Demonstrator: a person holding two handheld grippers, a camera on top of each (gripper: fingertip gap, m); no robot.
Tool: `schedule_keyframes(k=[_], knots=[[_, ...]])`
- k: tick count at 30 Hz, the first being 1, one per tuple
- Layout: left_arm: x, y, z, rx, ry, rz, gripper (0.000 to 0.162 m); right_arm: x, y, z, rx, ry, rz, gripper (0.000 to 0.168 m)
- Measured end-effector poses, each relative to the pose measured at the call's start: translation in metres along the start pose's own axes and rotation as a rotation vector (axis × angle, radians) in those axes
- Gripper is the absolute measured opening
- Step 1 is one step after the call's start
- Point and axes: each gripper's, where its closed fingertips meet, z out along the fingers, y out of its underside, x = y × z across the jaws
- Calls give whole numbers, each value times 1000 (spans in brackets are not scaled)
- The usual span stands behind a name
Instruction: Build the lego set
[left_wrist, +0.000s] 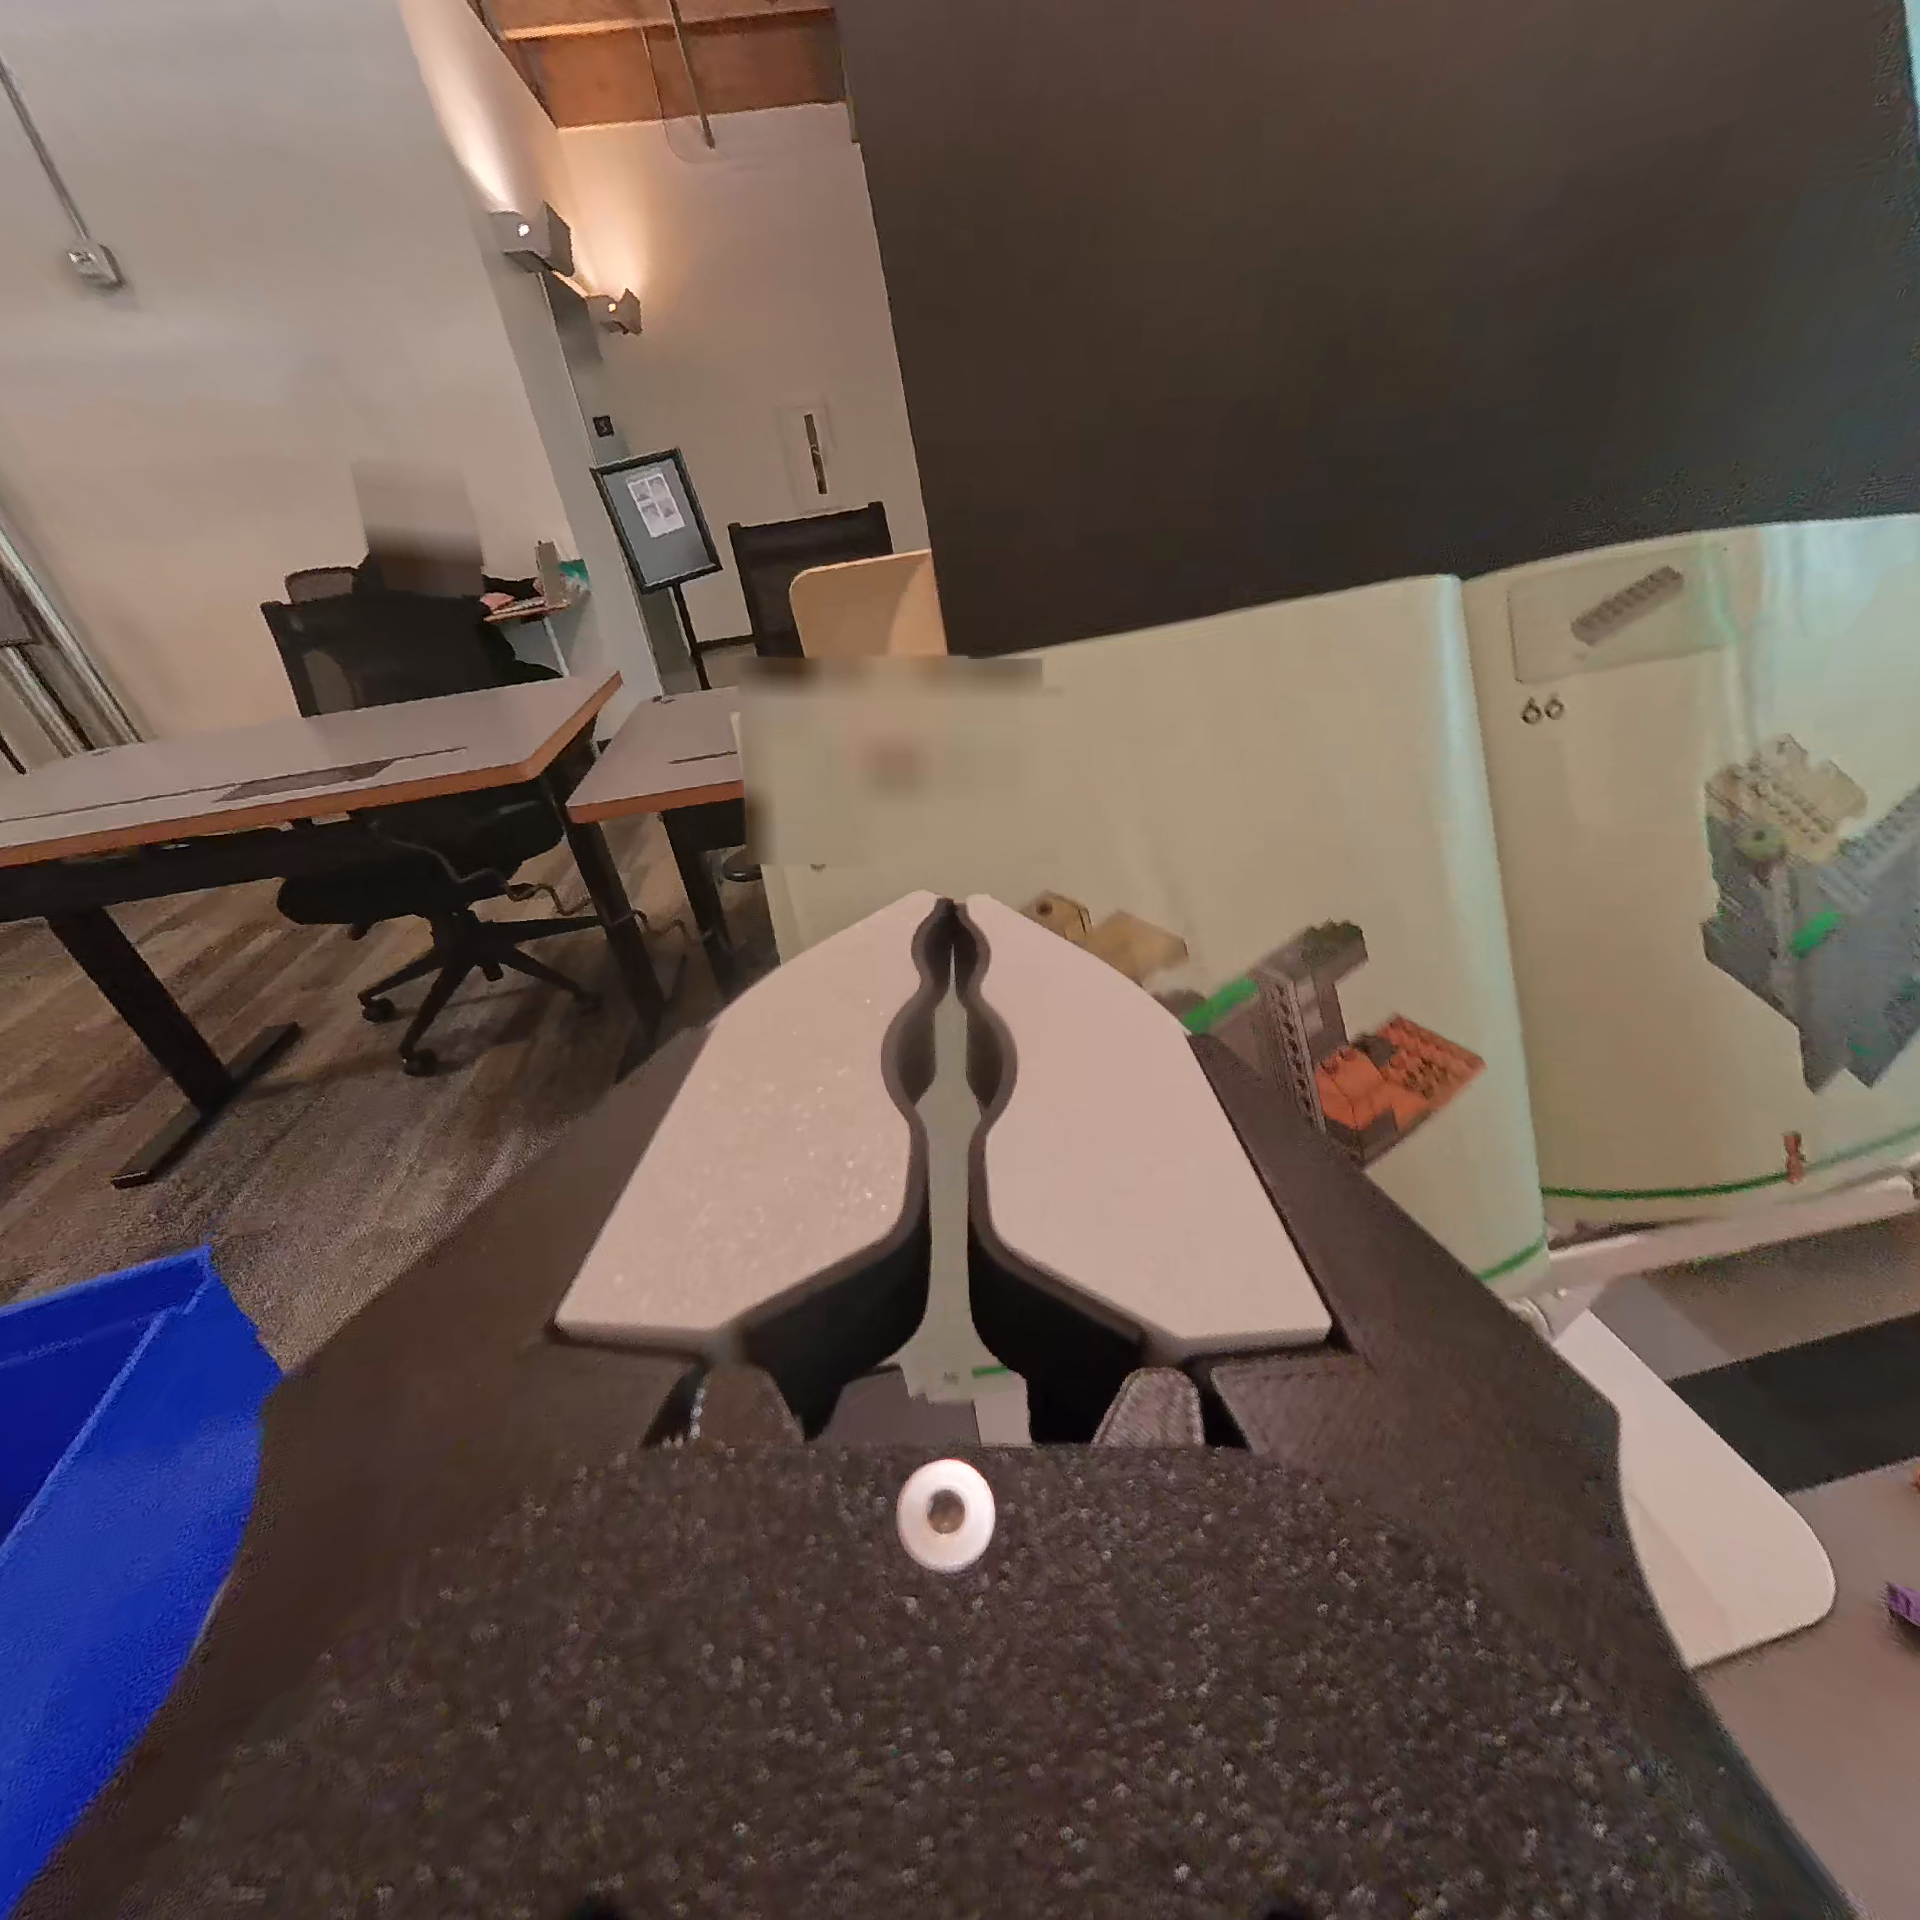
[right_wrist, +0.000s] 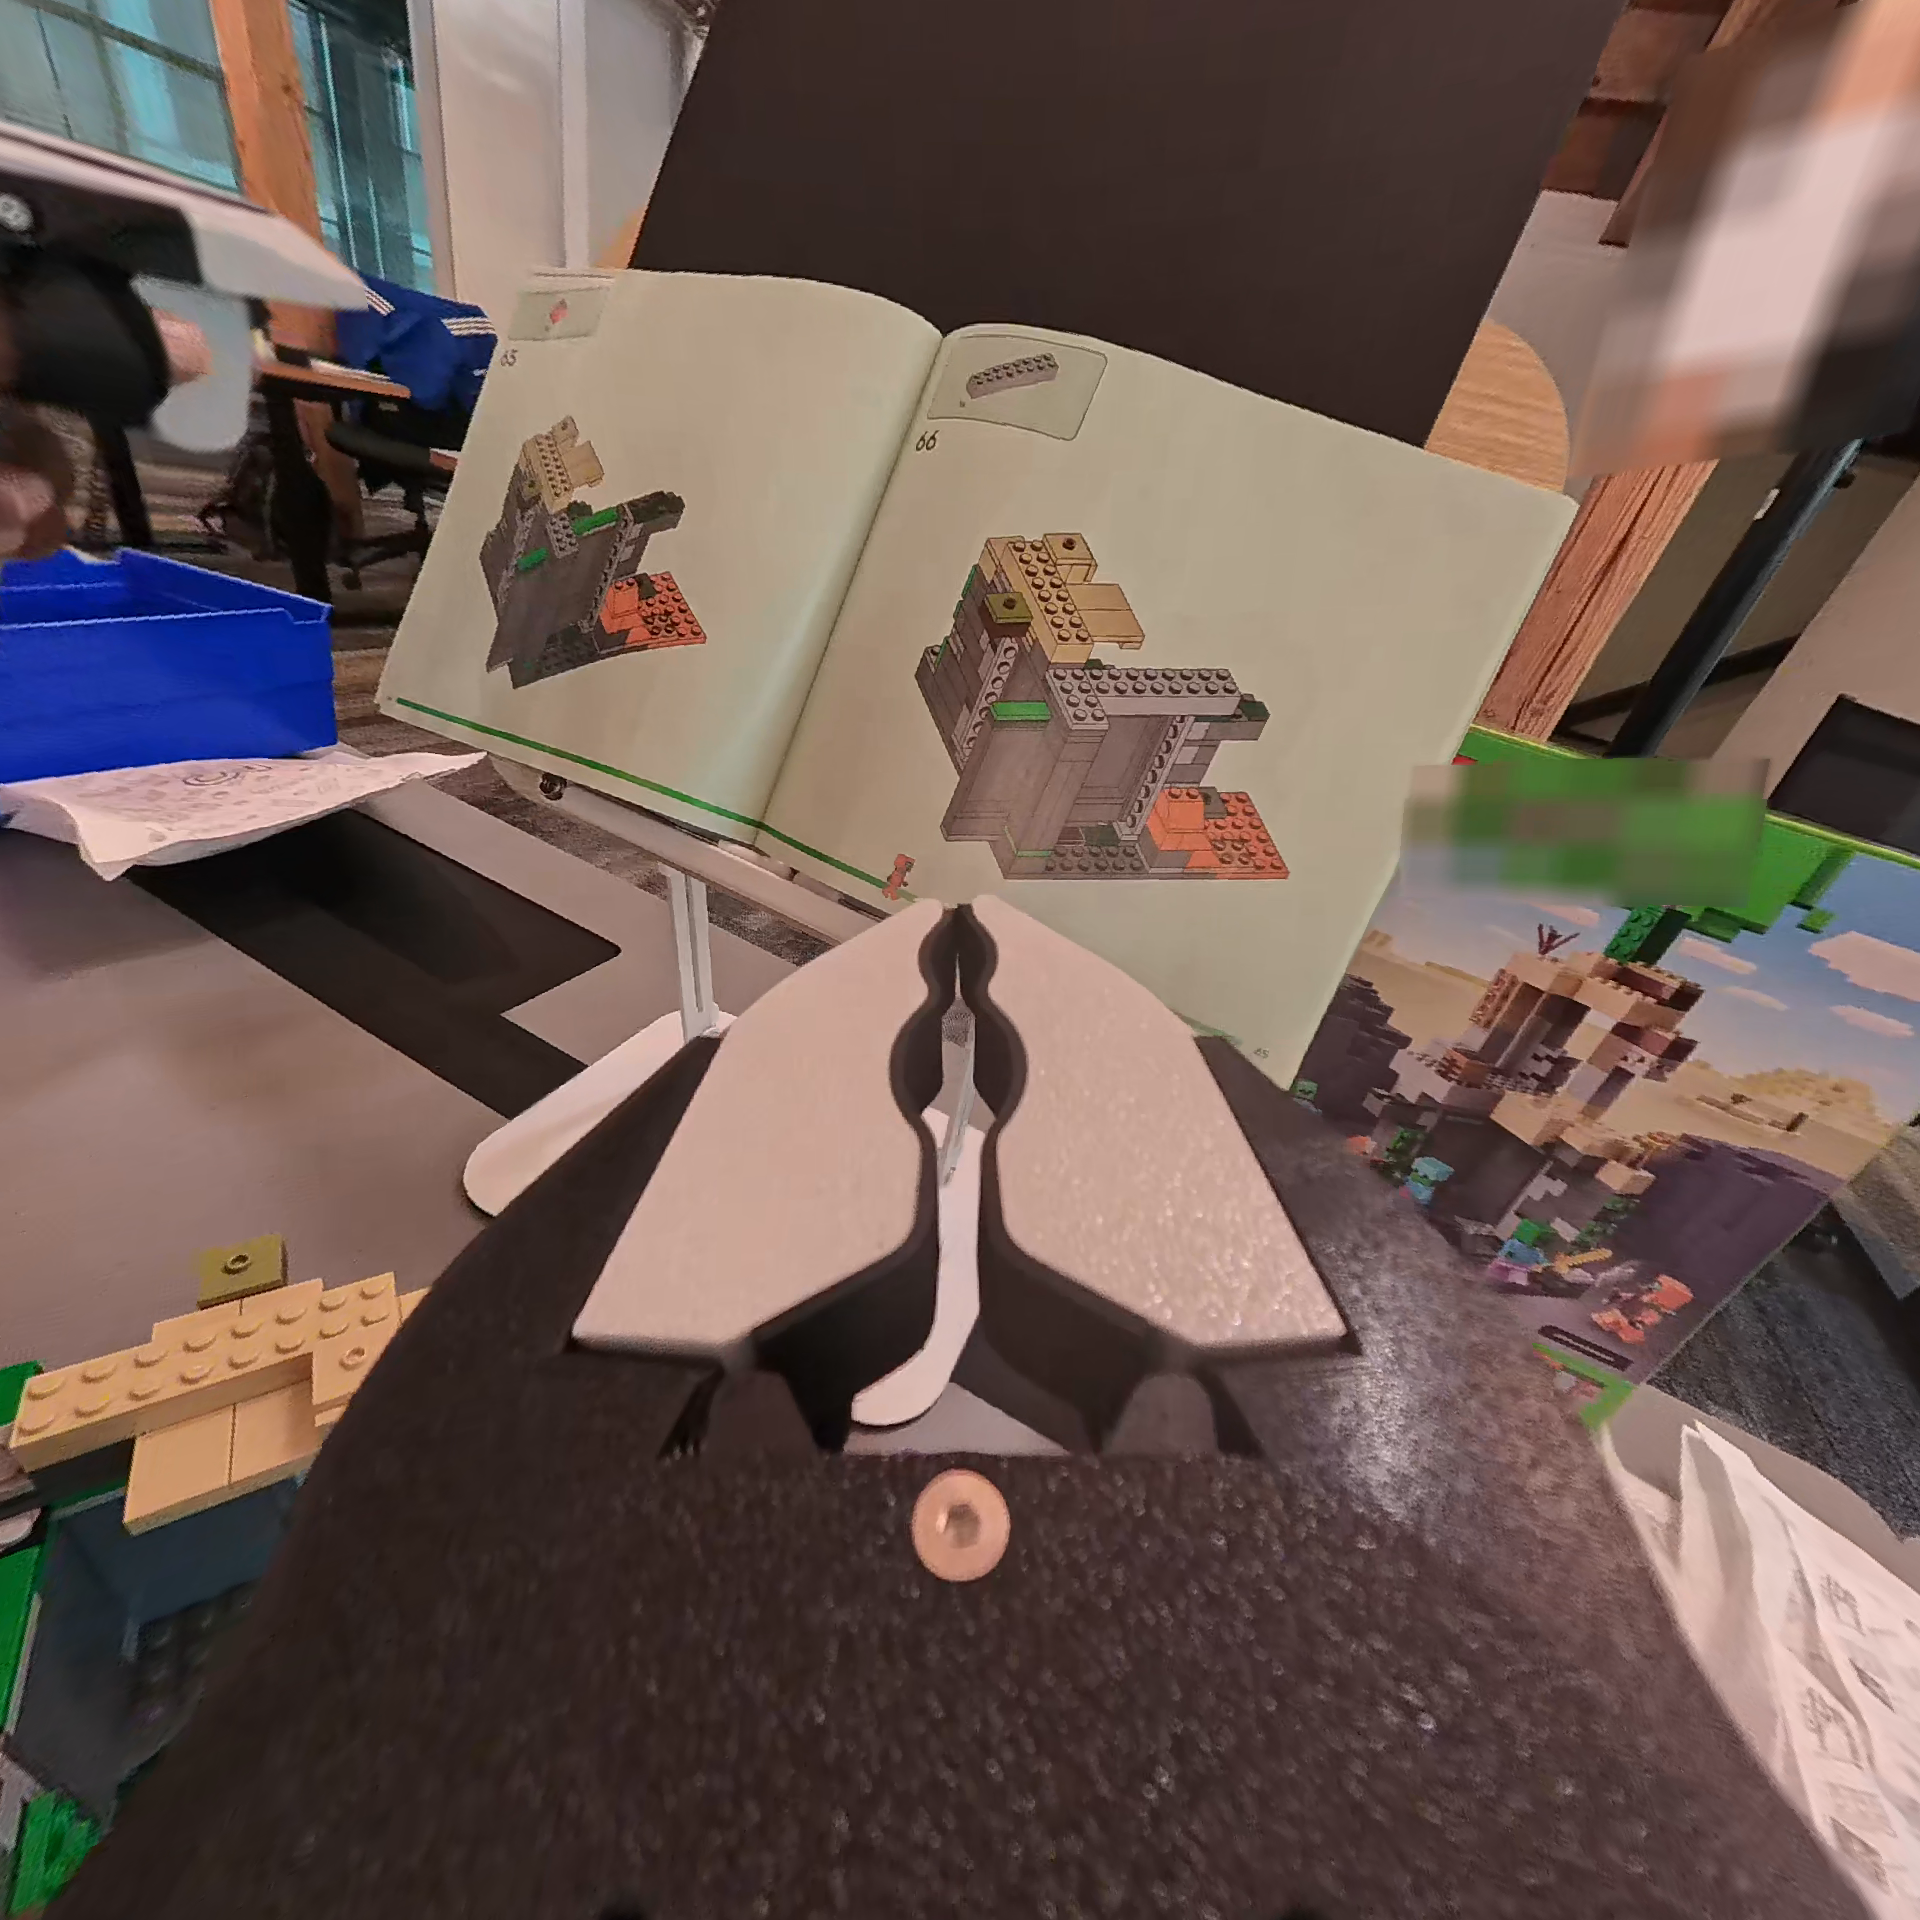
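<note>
Two grippers are seen, one in each view, and both are pressed shut with nothing held between the grey fingers. The left gripper (left_wrist: 954, 914) is raised in front of the open booklet (left_wrist: 1299, 831), near its left page. The right gripper (right_wrist: 956, 914) is pointed at the lower edge of the same booklet (right_wrist: 831, 499), which is propped on a white stand (right_wrist: 582, 1132).

Only the right wrist view shows the half-built lego model (right_wrist: 208, 1371) (tan bricks on top, a small olive piece above them, a green plate at the edge). It is set on the grey table (right_wrist: 208, 1039) at the lower left, just beside the right gripper's black body. The picture box (right_wrist: 1621, 1122) is also seen only there, stood up to the right of the booklet, with a printed paper sheet (right_wrist: 1787, 1621) in front of it.

Only the left wrist view shows the long desks (left_wrist: 312, 769) and a black office chair (left_wrist: 447, 914) across the room, and a small purple piece (left_wrist: 1903, 1633) at the right edge of the table.

The blue bin (left_wrist: 94, 1507) is shown in both views (at the left each time) (right_wrist: 156, 665). In the right wrist view a folded paper (right_wrist: 229, 800) is laid beside it.
</note>
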Motion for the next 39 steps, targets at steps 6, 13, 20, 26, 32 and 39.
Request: schedule_keyframes(k=[6, 13, 20, 26, 32, 39], knots=[[-3, -4, 22, -56, 9, 6, 0, -3, 5, 2, -11, -17, 11, 0], [3, -3, 20, -63, 28, 21, 0, -5, 4, 2, -9, -26, 18, 0], [26, -26, -33, -28, 166, 77, 0, -9, -6, -2, 8, -35, 9, 0], [3, -72, -107, -18, 193, 223, 0, -23, -24, -15, 19, -54, 1, 0], [-59, -47, -199, -147, 183, 317, 0, -31, -28, -46, 9, -85, 8, 0], [-156, 45, -292, -370, 90, 243, 13, -60, 5, -79, -37, -213, 48, 0]])
